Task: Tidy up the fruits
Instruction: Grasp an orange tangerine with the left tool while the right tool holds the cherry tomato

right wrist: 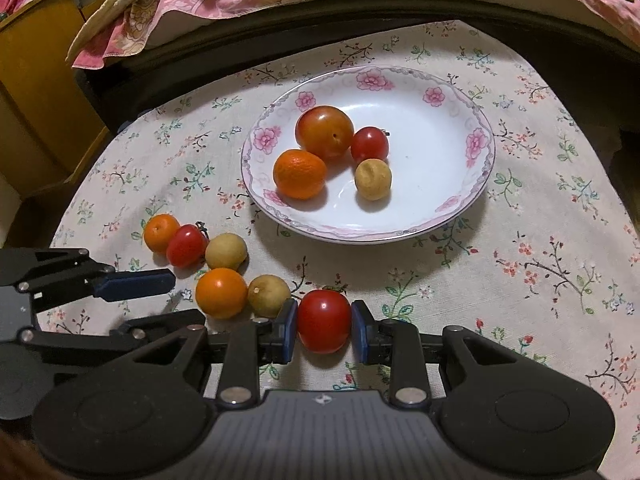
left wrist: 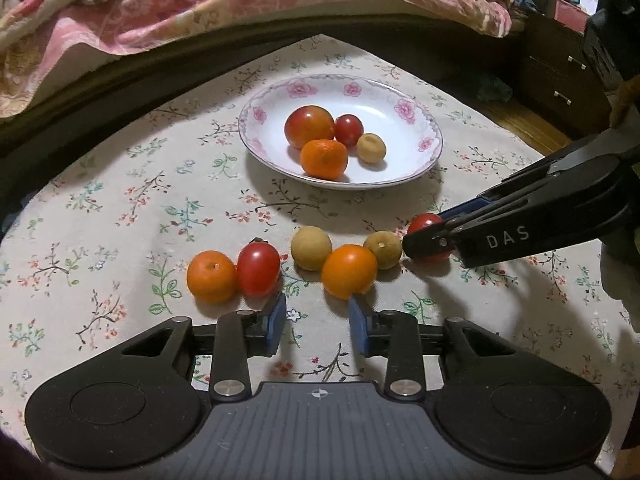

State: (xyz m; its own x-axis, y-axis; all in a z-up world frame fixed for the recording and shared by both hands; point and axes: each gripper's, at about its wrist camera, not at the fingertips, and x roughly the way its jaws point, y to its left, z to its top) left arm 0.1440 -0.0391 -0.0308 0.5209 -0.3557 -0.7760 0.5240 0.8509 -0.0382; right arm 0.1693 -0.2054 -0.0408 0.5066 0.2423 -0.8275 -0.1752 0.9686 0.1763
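Looking through the left wrist view first: left gripper (left wrist: 317, 322) is hovering low over the floral tablecloth (left wrist: 120, 216), blue pads spread apart, nothing between them. Just ahead of its pads, a row of loose fruit is lying on the cloth: small orange mandarin (left wrist: 211, 277) touching a red cherry tomato (left wrist: 259, 269), then a tan round longan (left wrist: 311, 248), a second orange mandarin (left wrist: 349, 271) and a second tan longan (left wrist: 383, 250) bunched together. Right gripper (left wrist: 426, 240) is reaching in from the right, closing around a second red cherry tomato (left wrist: 425, 225) at the row's right end. Behind the row, a white porcelain plate with pink flower rim (left wrist: 404, 110) is holding a large red-orange tomato (left wrist: 309, 127), a small red tomato (left wrist: 348, 129), an orange mandarin and a tan longan.

Switching to the right wrist view: right gripper (right wrist: 324, 326) is sitting with its blue pads on either side of the red cherry tomato (right wrist: 324, 321), both pads touching it, tomato resting on the cloth. Left gripper's blue pad (right wrist: 136, 283) is showing at the left, beside the loose fruit row. Plate (right wrist: 476, 120) is sitting farther back, well apart from the pinched tomato.
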